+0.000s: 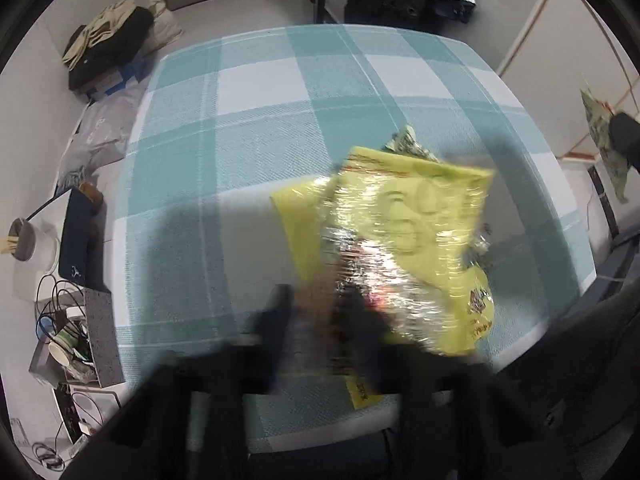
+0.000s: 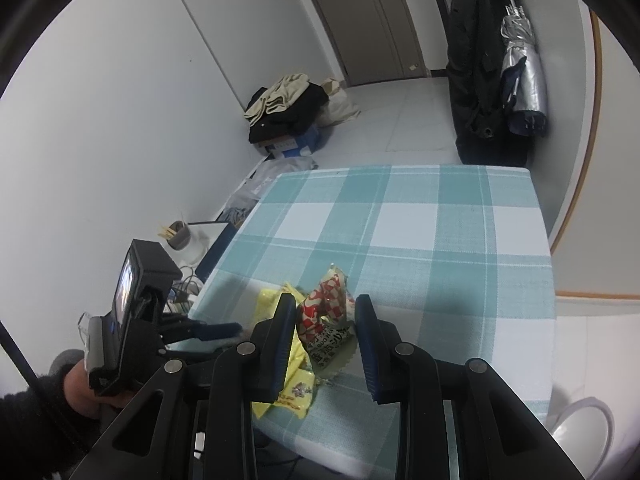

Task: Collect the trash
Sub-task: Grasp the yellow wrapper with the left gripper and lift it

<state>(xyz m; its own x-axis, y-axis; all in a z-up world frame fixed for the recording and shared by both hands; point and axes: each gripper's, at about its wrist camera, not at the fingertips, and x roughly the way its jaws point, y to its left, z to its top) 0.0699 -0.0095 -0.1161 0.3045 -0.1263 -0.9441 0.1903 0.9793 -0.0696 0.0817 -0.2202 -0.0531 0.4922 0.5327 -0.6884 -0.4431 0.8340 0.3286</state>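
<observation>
Left gripper (image 1: 320,320) is blurred in its own view, fingers pressed together on the near edge of a yellow snack wrapper (image 1: 404,240), which lies crumpled on the near part of the teal checked tablecloth (image 1: 256,128); in the right view the left gripper (image 2: 236,328) reaches in from the left, held by a hand (image 2: 80,388) in a dark sleeve. Right gripper (image 2: 326,320) is partly spread, pinching nothing that I can make out, its fingers (image 2: 280,344) on either side of a red-and-white wrapper (image 2: 324,308) that sits beside the yellow wrapper near the table's near-left corner.
</observation>
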